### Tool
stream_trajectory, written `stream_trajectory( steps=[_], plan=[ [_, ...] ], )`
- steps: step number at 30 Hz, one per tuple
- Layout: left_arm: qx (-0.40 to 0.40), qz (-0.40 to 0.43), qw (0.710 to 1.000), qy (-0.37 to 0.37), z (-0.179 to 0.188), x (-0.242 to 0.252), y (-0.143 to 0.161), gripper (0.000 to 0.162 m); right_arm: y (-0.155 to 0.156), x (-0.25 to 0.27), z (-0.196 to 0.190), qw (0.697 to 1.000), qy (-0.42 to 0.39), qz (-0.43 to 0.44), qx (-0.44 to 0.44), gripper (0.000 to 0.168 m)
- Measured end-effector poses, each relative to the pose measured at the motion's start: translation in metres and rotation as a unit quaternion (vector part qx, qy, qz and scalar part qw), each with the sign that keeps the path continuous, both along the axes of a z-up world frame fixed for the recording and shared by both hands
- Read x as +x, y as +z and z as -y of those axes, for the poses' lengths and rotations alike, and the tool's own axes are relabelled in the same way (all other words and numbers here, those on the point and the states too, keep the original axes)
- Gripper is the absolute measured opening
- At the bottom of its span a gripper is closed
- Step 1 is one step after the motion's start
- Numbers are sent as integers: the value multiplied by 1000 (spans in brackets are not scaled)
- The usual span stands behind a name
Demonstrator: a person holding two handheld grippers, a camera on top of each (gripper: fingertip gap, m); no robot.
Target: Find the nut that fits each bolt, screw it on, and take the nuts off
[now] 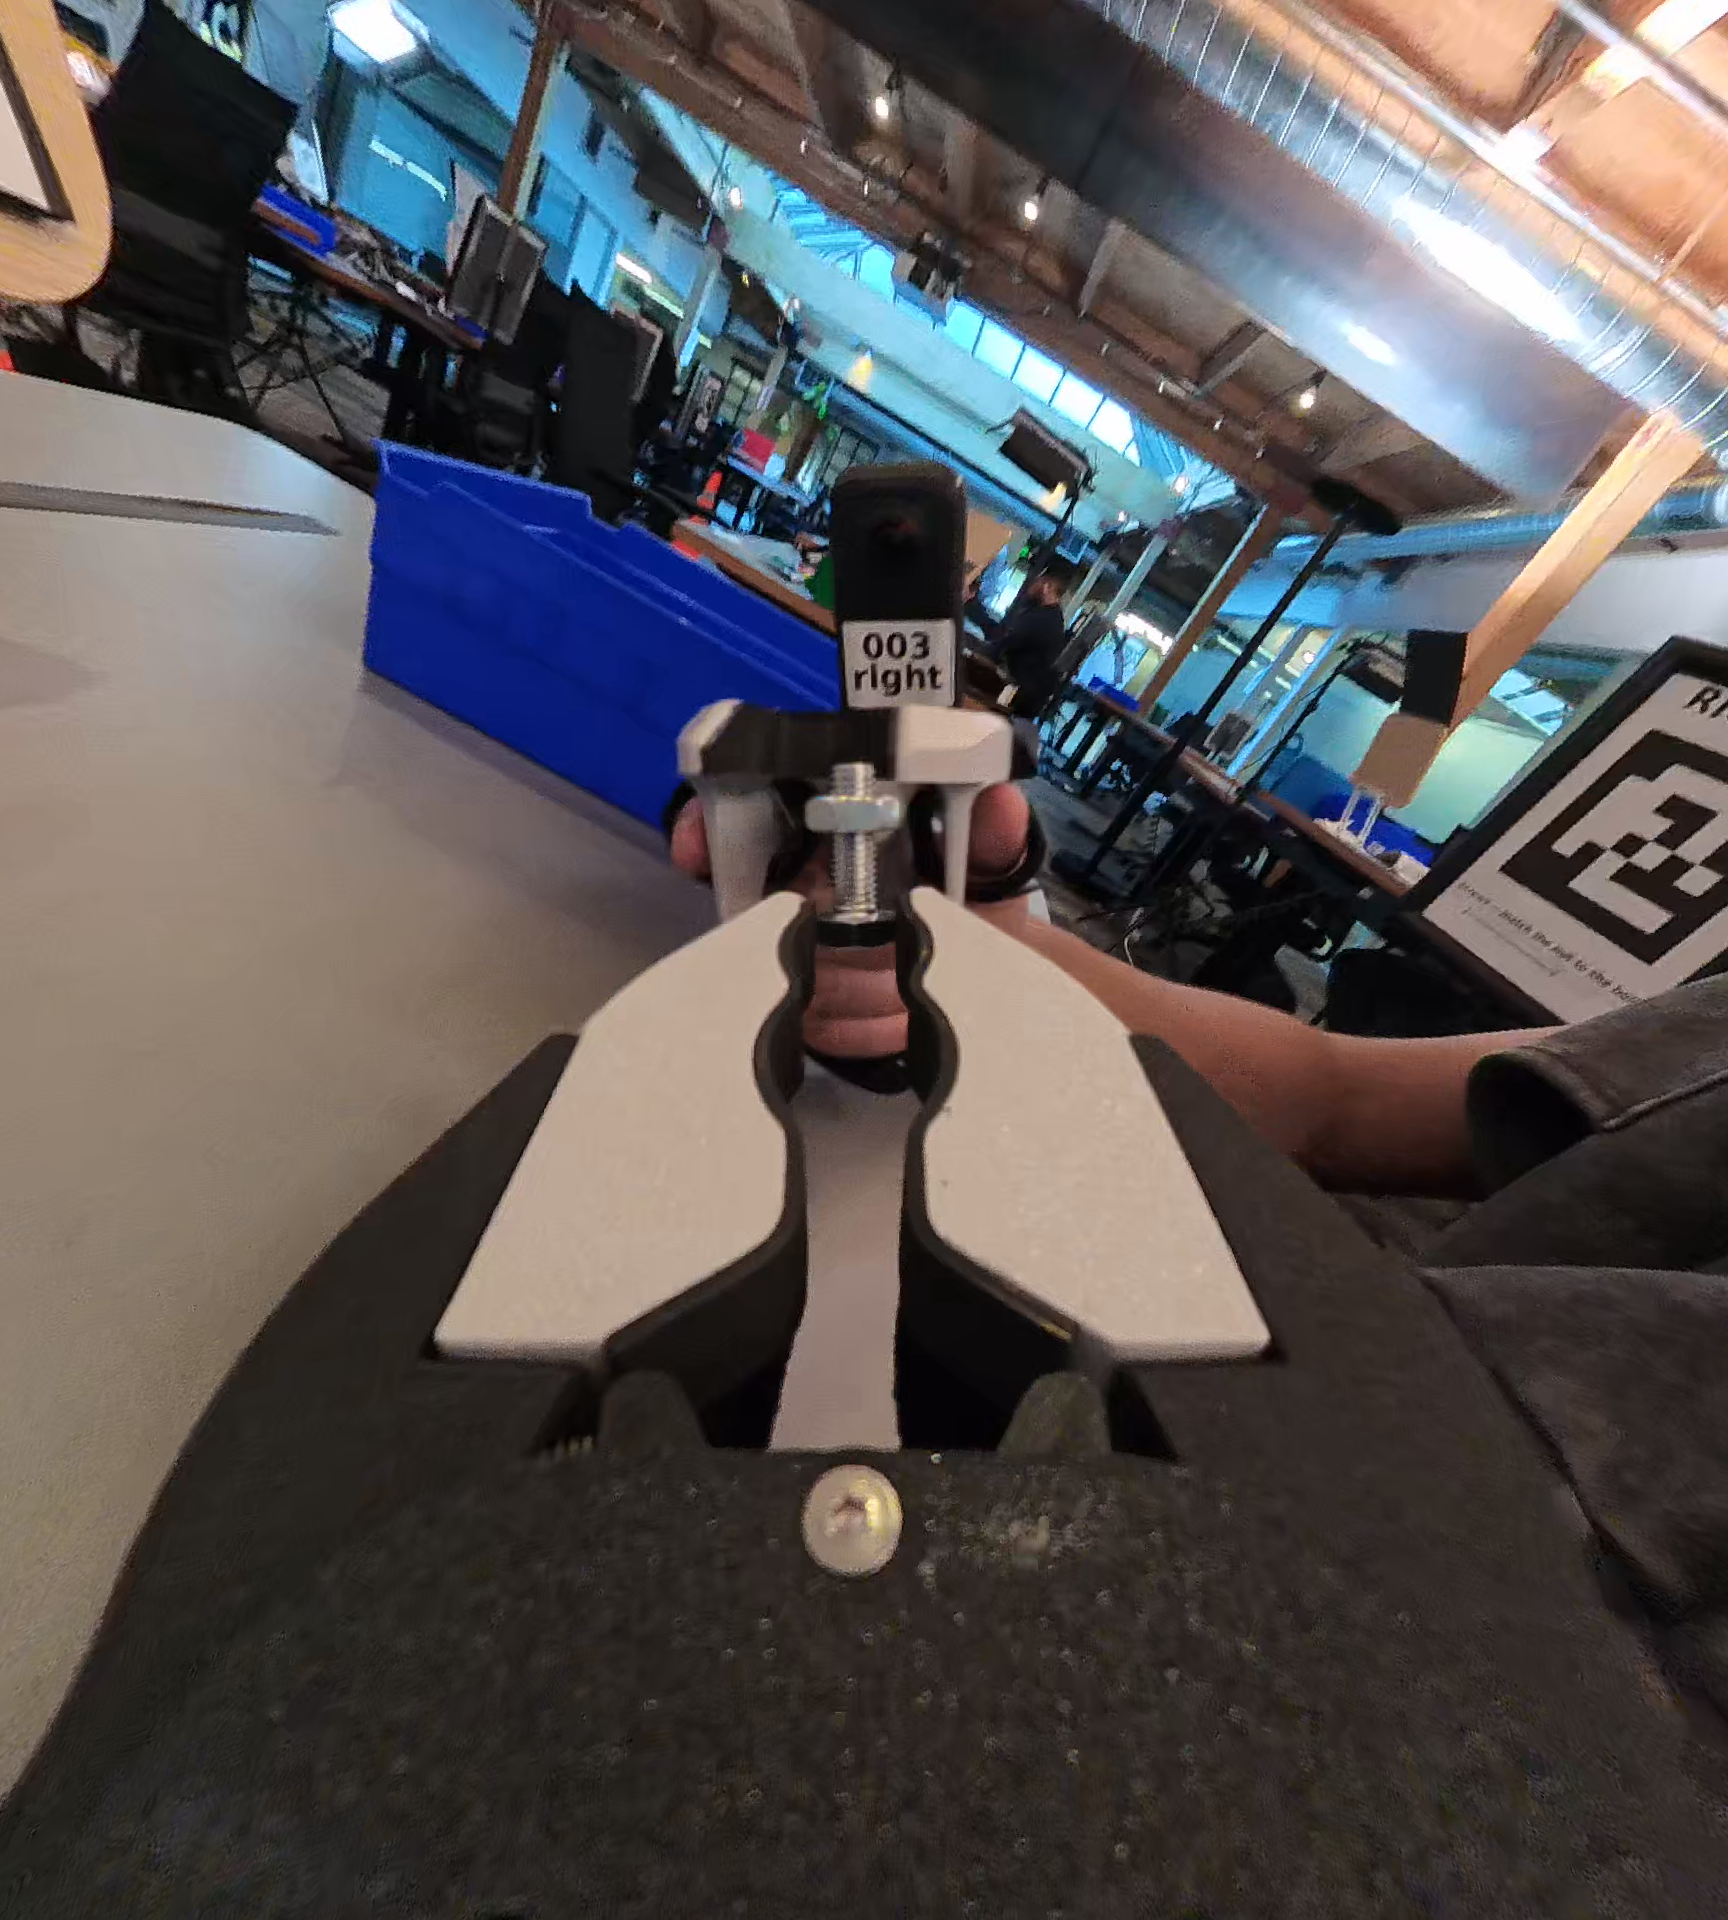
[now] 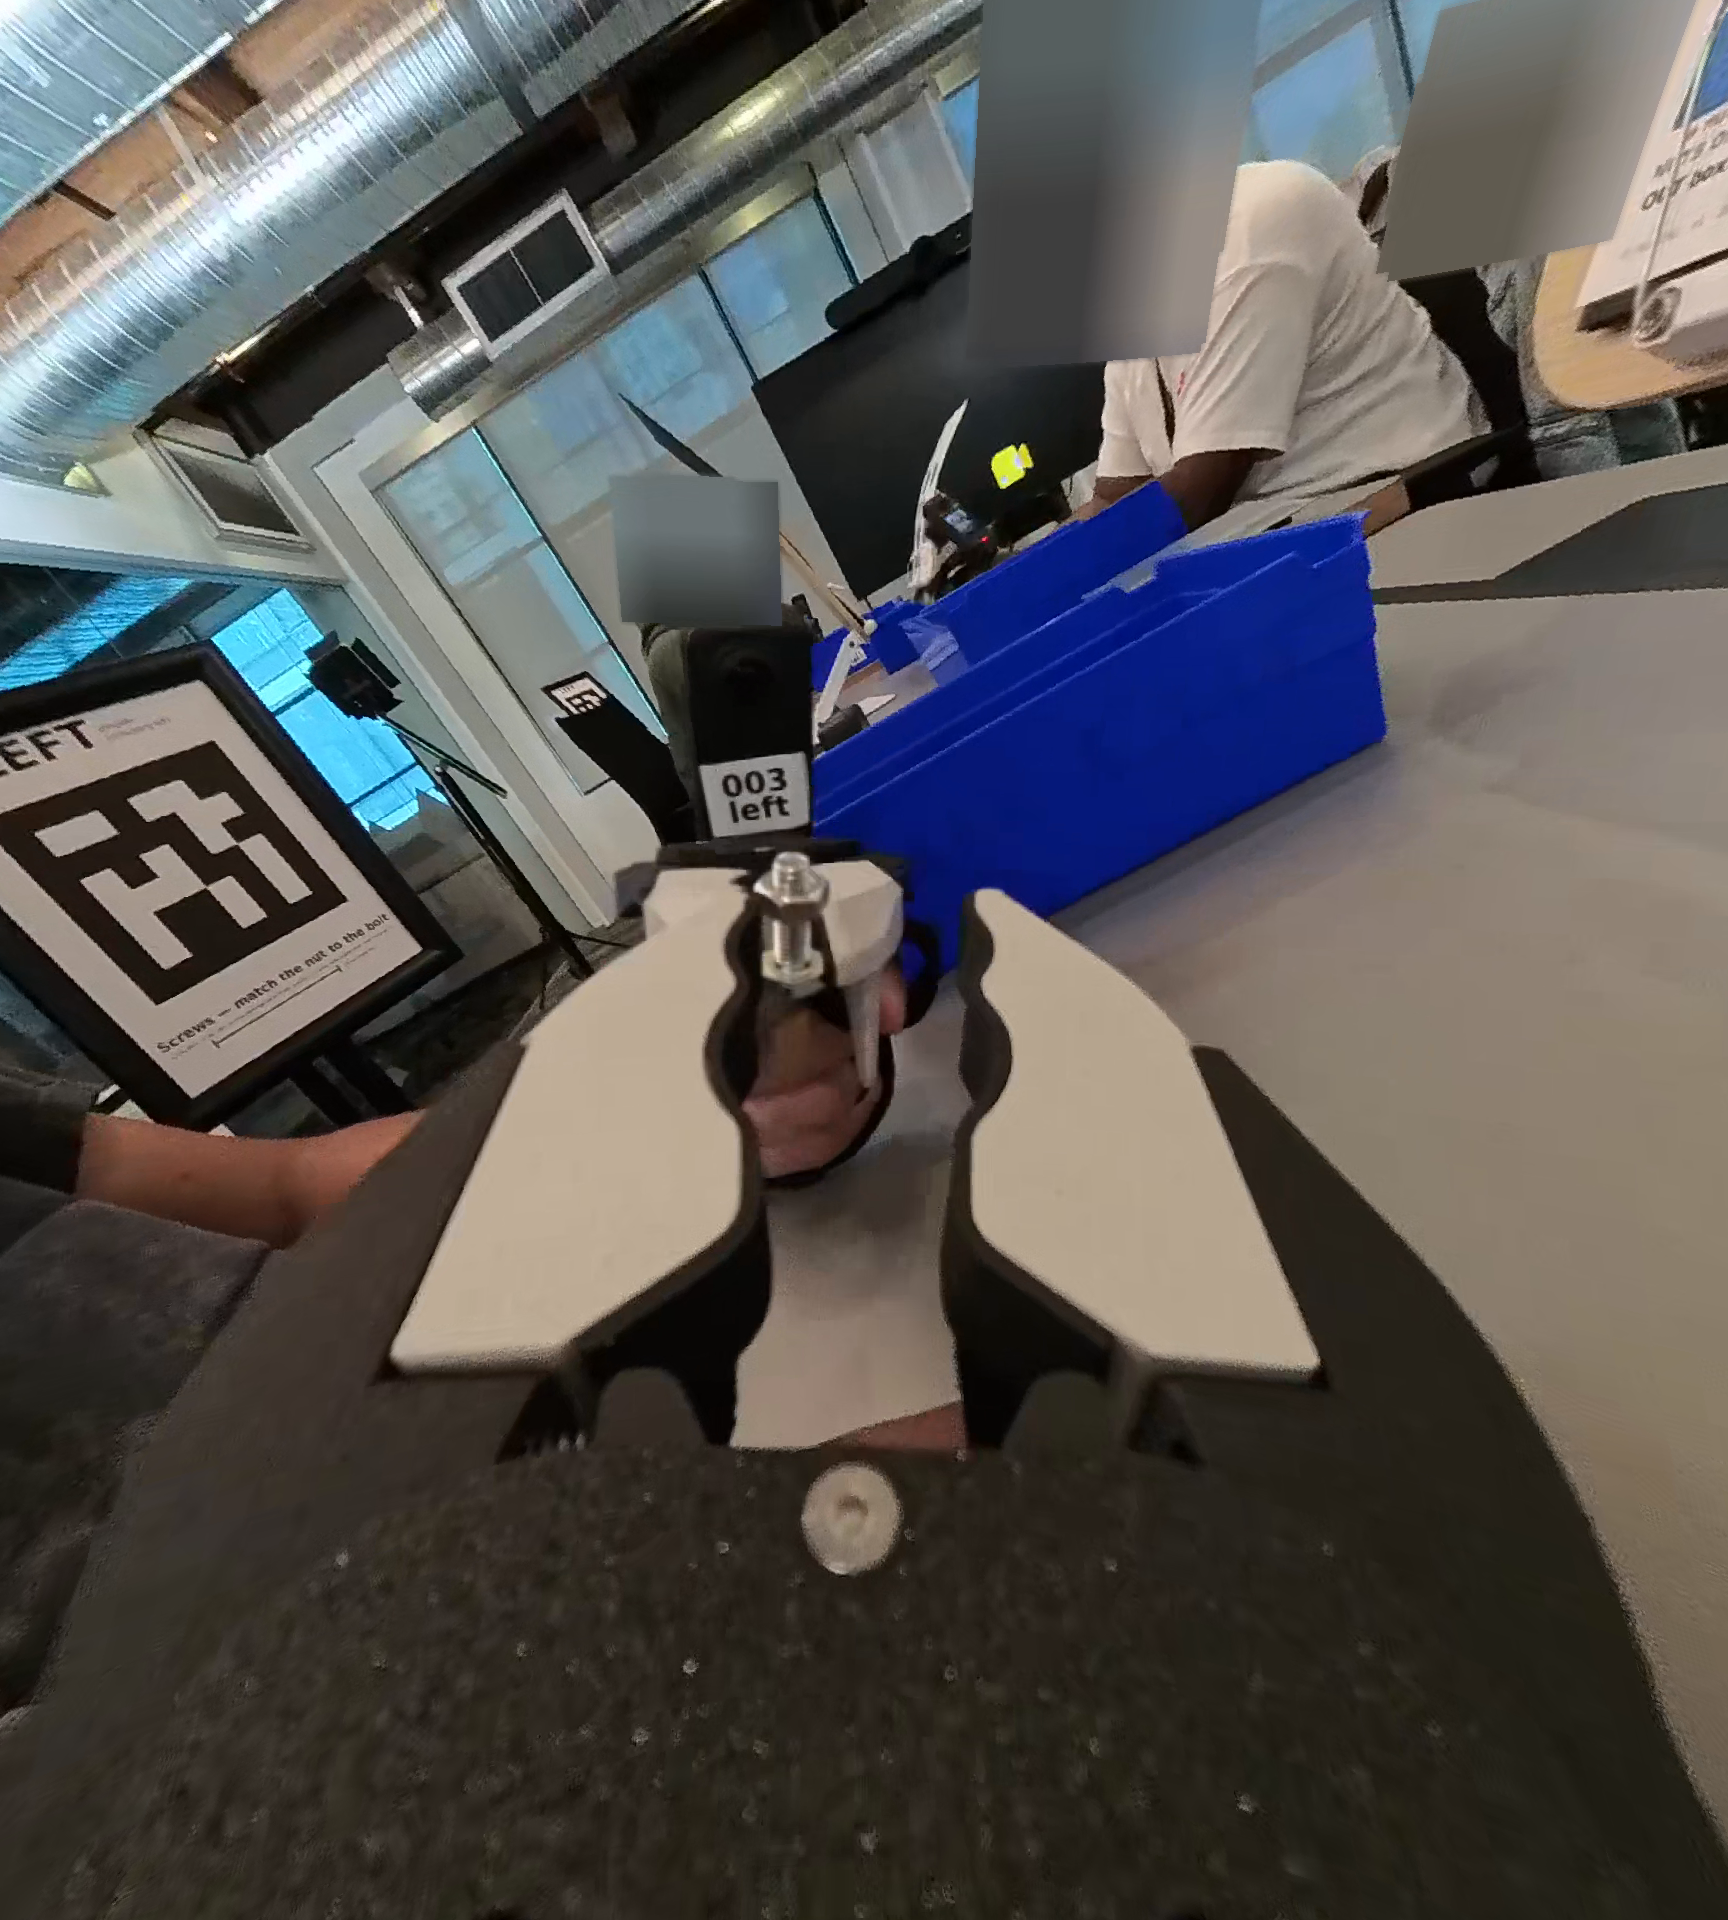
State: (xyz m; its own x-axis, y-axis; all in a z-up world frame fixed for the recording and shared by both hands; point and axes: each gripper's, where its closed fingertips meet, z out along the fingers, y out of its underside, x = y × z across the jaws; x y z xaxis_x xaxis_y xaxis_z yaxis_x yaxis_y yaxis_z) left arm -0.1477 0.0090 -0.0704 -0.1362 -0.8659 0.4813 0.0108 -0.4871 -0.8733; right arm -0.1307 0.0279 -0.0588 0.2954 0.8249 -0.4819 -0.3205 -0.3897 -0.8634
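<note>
In the left wrist view, the left gripper (image 1: 855,920) has its white fingers (image 1: 678,1101) drawn nearly together at the tips, pinching the head end of a silver bolt (image 1: 855,868) that stands upright from the tips. A hex nut (image 1: 852,812) sits on the bolt's thread, a little below its free end. Just behind, the right gripper (image 1: 844,821) faces this camera, its two pale fingers standing on either side of the nut with a gap to each; they are spread and I cannot tell that they touch it. A blue bin (image 1: 569,634) stands on the grey table (image 1: 112,935) beyond.

In the right wrist view, the right gripper (image 2: 855,961) is spread wide, its fingers (image 2: 1078,1122) well apart. The bolt (image 2: 789,935) with its nut (image 2: 790,888) shows close by the left-hand fingertip, gripped at its base by the left gripper (image 2: 787,977) opposite. The blue bin (image 2: 1151,727) sits on the table (image 2: 1462,1039) to the right.
</note>
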Motion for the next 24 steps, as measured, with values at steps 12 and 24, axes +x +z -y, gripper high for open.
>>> stream_trajectory(
  steps=[12, 24],
  plan=[
    [-4, 10, 1000, -6, 1, -1, 3, 14, -10, -6, -3, 999, -2, 33, -9, 40],
    [-23, 36, 999, -23, 2, -4, 11, 14, -16, -12, 0, 998, 14, 54, -9, 42]
  ],
)
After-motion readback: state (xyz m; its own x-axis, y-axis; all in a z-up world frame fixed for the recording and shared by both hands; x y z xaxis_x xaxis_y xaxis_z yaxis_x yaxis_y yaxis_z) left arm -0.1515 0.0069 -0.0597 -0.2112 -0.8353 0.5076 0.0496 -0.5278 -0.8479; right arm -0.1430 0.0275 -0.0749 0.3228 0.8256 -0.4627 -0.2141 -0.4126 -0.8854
